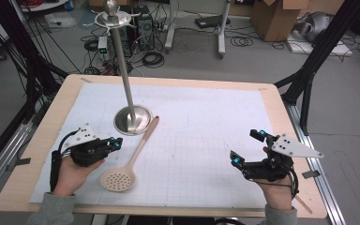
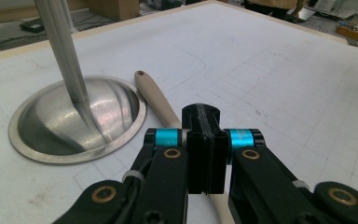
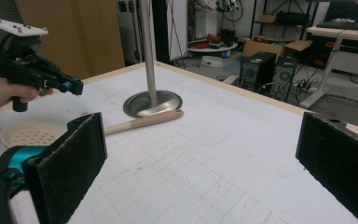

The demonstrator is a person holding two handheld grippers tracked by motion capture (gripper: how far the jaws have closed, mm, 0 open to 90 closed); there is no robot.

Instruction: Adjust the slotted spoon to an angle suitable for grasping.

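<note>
High view is showing a wooden desk (image 1: 37, 140) with a white gridded mat (image 1: 206, 131) covering most of it, and both hands are coming in over the near edge. Left gripper (image 1: 114, 144) is sitting near the near-left corner with its jaws pressed flat together, nothing between them. Right gripper (image 1: 248, 147) is hovering near the near-right corner with its jaws spread wide, empty too.

A beige slotted spoon (image 1: 129, 161) is lying on the mat just right of the left gripper, bowl toward the near edge, handle running diagonally away. In the left gripper view the handle (image 2: 156, 100) is passing right under the closed jaws, but I can't tell if they're touching it. The handle tip is ending right beside the round base of a metal stand (image 1: 132, 119), whose pole is rising straight up around the middle-left of the desk.

Past the far edge the room is looking pretty messy: grey floor with cables (image 1: 152, 58) lying all over, a cardboard box (image 1: 274, 18), and black frame legs (image 1: 318, 51) standing on both sides.
</note>
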